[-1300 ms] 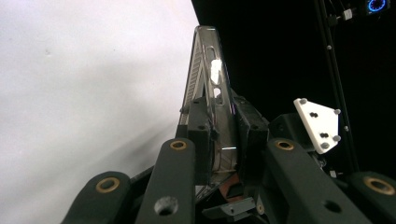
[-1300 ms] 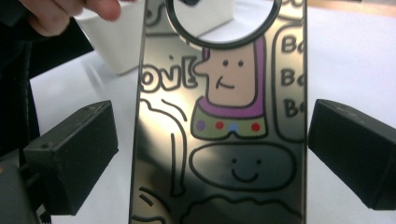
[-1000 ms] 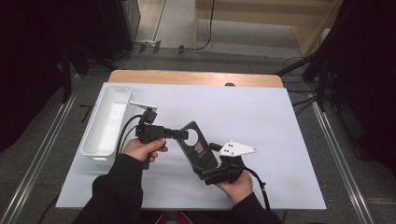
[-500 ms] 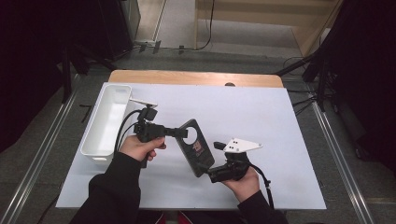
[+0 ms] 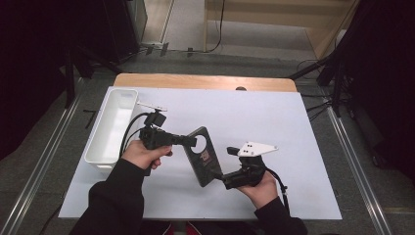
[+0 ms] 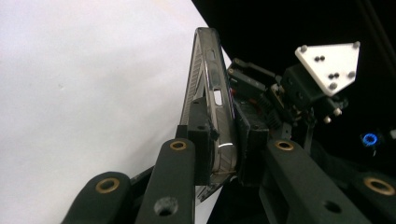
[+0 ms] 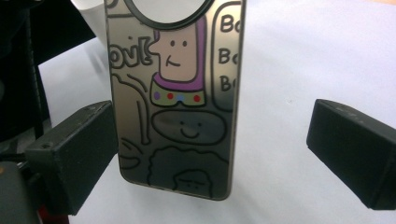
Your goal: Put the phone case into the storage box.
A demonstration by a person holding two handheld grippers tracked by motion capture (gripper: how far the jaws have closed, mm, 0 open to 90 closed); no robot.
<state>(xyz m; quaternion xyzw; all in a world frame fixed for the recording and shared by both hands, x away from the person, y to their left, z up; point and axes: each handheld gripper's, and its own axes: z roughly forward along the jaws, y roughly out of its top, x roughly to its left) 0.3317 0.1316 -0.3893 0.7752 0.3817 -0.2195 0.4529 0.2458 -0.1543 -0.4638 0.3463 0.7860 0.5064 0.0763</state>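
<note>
A phone case (image 5: 201, 155) is held above the white sheet (image 5: 274, 122) covering the counter (image 5: 205, 81), near the middle and toward the near edge. The left hand-held gripper (image 5: 188, 141) is clenched on the case's far end; in the left gripper view the case (image 6: 212, 100) is seen edge-on, pinched between the two pads (image 6: 201, 135). The right hand-held gripper (image 5: 219, 176) is placed at the case's near end, and in the right gripper view its jaws stand released, one on each side of the case (image 7: 180, 98), with the right one well clear of the edge and the left one just beside it; whether that one touches cannot be told. The case's back is metallic, with cartoon drawings and a round cut-out. A white bin (image 5: 110, 129) stands at the left of the sheet, well apart from the case.
</note>
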